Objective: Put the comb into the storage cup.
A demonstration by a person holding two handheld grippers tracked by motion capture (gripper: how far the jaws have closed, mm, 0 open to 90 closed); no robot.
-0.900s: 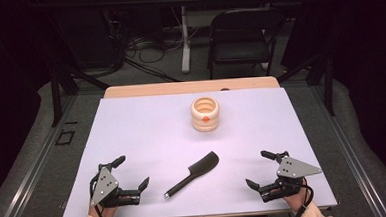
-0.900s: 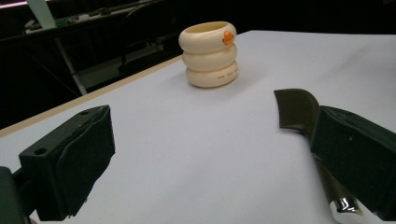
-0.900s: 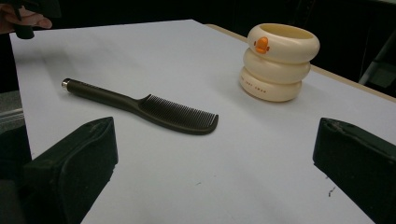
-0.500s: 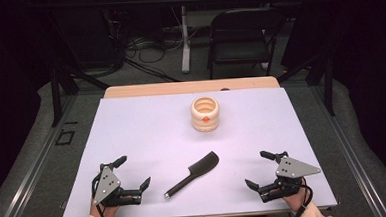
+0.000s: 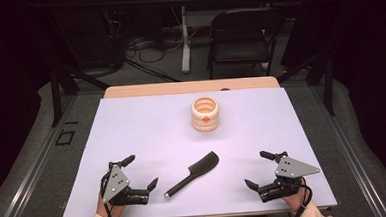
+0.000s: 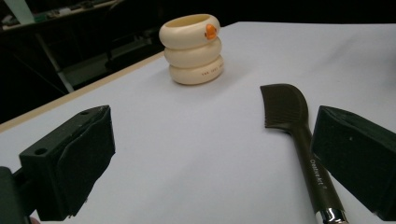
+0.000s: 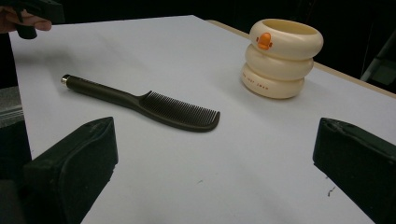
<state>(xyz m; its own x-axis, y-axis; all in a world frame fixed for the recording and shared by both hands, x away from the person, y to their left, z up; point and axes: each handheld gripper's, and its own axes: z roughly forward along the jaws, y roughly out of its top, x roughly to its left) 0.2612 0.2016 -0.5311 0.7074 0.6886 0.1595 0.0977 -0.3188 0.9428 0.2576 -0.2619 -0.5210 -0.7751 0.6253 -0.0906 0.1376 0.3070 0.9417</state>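
A black comb (image 5: 193, 173) with a long handle lies flat near the front middle of the white table cover (image 5: 147, 126); it also lies in the left gripper view (image 6: 299, 135) and the right gripper view (image 7: 149, 105). Behind it stands a cream ribbed cup (image 5: 205, 115) with an orange mark, upright (image 6: 192, 48) (image 7: 281, 57). My left gripper (image 5: 140, 170) rests at the front left, open, its jaws wide and empty (image 6: 210, 172). At the front right my right gripper (image 5: 258, 170) is open too, nothing between its jaws (image 7: 215, 172).
A wooden table edge (image 5: 190, 86) runs along the far side of the cover. A black chair (image 5: 240, 38) and loose cables (image 5: 142, 46) are on the floor beyond. Metal rails flank the table left and right.
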